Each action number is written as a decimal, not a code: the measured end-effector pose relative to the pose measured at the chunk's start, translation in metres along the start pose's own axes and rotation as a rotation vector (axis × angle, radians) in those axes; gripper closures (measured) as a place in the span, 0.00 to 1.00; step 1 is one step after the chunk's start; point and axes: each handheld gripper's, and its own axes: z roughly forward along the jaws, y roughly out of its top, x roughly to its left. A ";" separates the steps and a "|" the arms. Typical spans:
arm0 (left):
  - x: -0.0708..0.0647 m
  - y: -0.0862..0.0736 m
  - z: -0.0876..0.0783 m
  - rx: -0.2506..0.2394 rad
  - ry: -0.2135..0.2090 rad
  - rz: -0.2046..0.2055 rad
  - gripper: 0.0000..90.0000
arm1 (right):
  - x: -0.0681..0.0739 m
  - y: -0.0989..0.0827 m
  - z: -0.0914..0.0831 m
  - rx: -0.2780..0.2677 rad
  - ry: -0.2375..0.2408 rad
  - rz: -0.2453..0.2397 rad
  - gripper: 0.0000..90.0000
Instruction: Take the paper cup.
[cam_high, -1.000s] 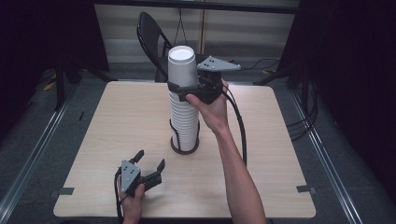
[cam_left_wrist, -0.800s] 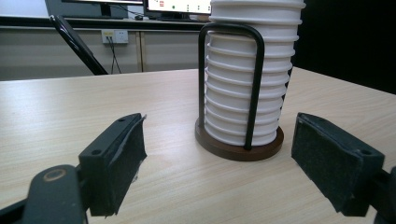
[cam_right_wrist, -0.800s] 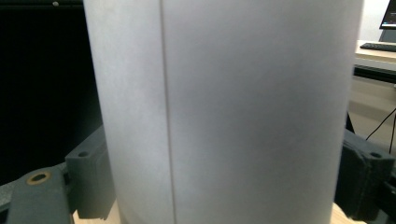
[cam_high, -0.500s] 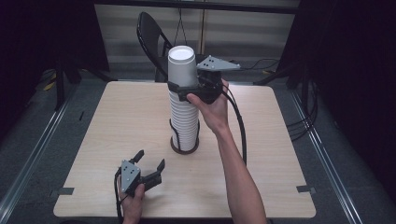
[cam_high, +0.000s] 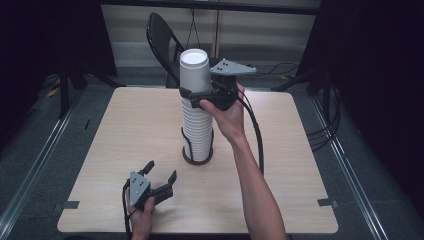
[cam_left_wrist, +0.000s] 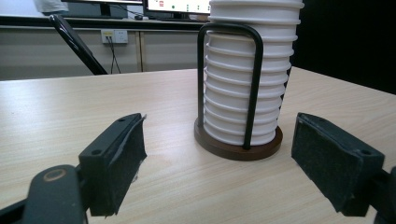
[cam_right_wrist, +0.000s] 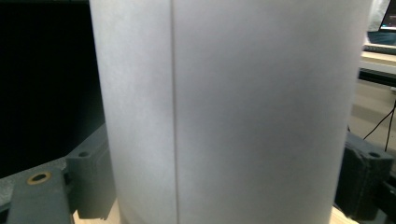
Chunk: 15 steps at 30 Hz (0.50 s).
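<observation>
Top of the cup stack (cam_left_wrist: 247, 70) (in its black holder (cam_left_wrist: 239, 144)) cut off above.

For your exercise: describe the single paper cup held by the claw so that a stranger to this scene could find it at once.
Start at the wooden table and find the tall stack of white cups in its black wire holder near the middle. The top cup crowns it. Unlike the nested cups, it shows its full wall, gripped by the right claw.

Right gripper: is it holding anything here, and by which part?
Yes. The right gripper has its jaws on either side of the top paper cup of the stack, gripping its side wall low down. The left gripper holds nothing.
</observation>
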 end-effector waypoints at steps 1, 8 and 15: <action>0.000 0.000 0.000 0.001 -0.001 0.003 0.19 | 0.000 0.000 0.000 0.002 0.000 -0.001 0.14; 0.000 0.000 0.000 0.000 -0.002 0.002 0.19 | -0.001 0.002 0.002 0.014 -0.003 -0.010 0.14; 0.000 0.000 0.000 -0.001 -0.002 0.001 0.19 | -0.001 0.013 -0.003 -0.032 -0.003 0.003 0.15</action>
